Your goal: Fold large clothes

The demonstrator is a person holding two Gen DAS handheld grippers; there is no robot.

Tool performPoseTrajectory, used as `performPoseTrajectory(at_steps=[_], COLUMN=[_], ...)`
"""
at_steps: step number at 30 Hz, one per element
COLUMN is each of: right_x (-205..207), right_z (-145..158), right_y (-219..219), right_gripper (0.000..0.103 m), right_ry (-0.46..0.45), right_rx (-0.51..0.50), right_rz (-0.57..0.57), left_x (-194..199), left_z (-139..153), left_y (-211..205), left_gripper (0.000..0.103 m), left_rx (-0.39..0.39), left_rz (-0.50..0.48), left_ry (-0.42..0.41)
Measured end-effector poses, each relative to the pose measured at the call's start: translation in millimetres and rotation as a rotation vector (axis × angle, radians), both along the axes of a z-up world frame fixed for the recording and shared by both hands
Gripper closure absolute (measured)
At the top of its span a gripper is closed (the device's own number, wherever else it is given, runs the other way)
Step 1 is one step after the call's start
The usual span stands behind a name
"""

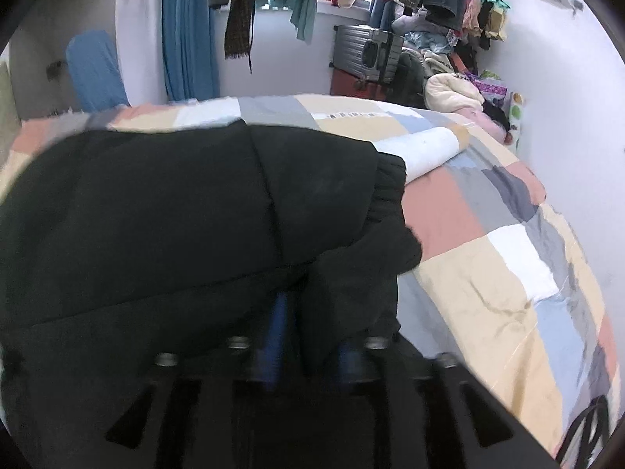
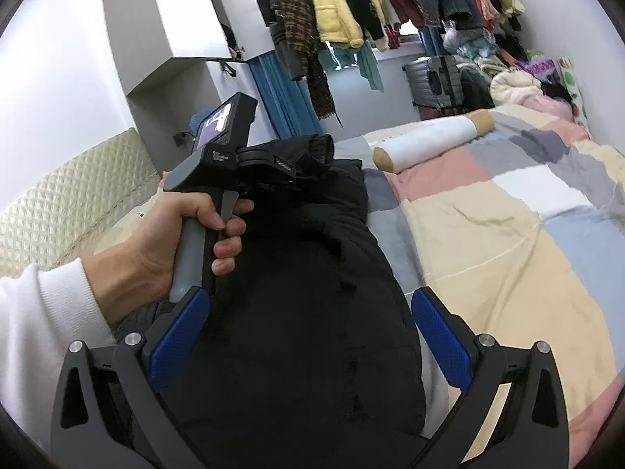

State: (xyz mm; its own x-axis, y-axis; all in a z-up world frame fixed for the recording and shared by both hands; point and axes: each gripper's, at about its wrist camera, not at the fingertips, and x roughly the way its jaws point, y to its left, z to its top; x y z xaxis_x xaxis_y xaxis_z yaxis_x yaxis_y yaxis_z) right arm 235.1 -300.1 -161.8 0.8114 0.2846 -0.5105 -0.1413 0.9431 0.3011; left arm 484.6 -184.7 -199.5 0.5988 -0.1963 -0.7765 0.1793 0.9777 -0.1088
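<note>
A large black padded jacket (image 2: 304,305) lies on the patchwork bed (image 2: 508,242). It fills the left of the left wrist view (image 1: 148,211), with a ribbed cuff (image 1: 386,183) at its right edge. My left gripper (image 1: 312,336) is shut on a fold of the black jacket, its blue pads mostly hidden by cloth. In the right wrist view a hand holds that left gripper (image 2: 273,168) at the jacket's far end. My right gripper (image 2: 308,336) is open, its blue pads (image 2: 441,340) wide apart above the jacket's near part, holding nothing.
A rolled white and tan bolster (image 2: 429,136) lies across the bed. Clothes hang on a rail (image 2: 351,4) above. A grey suitcase (image 2: 433,82) and piled clothes (image 2: 511,82) stand beyond the bed. A quilted headboard (image 2: 66,195) is at left.
</note>
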Motion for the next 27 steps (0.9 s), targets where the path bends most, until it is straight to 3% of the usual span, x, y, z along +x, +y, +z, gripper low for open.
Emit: performPoseTrajectory(at_steps=[2,3,8,18,23,27], right_x=[-4.4,-7.4,-14.0,-26.5,-39.2,-52.2], right_z=[2.7,4.2,9.2,24.8,35.3,42.0], right_y=[2.8,3.9,7.5,15.2,21.7,28.3], right_gripper=[0.0,0.0,0.0,0.0,0.0,0.0], right_ry=[-0.012,-0.021,-0.042,-0.078,-0.104,-0.12], right_rx=[-0.012,-0.02,-0.046,-0.067,-0.081,-0.091], right_rz=[-0.001,-0.003,-0.02,-0.034,-0.032,-0.023], left_x=[-11.7,-17.7,-51.2,-143.4,-202.2,-243.6], left_z=[11.8,17.0,64.4,179.3,214.8,224.4], left_y=[1.8,3.5,23.4,62.3,85.6,104.4], left_gripper=[0.039,0.036,0.036,0.036,0.036,0.036], left_rx=[0.005,-0.003,-0.05,-0.061,-0.087,-0.103], left_rz=[-0.004,-0.008,-0.011,-0.017,-0.048,-0.063], left_ry=[-0.018,-0.03,-0.093,-0.276,-0.351,-0.386])
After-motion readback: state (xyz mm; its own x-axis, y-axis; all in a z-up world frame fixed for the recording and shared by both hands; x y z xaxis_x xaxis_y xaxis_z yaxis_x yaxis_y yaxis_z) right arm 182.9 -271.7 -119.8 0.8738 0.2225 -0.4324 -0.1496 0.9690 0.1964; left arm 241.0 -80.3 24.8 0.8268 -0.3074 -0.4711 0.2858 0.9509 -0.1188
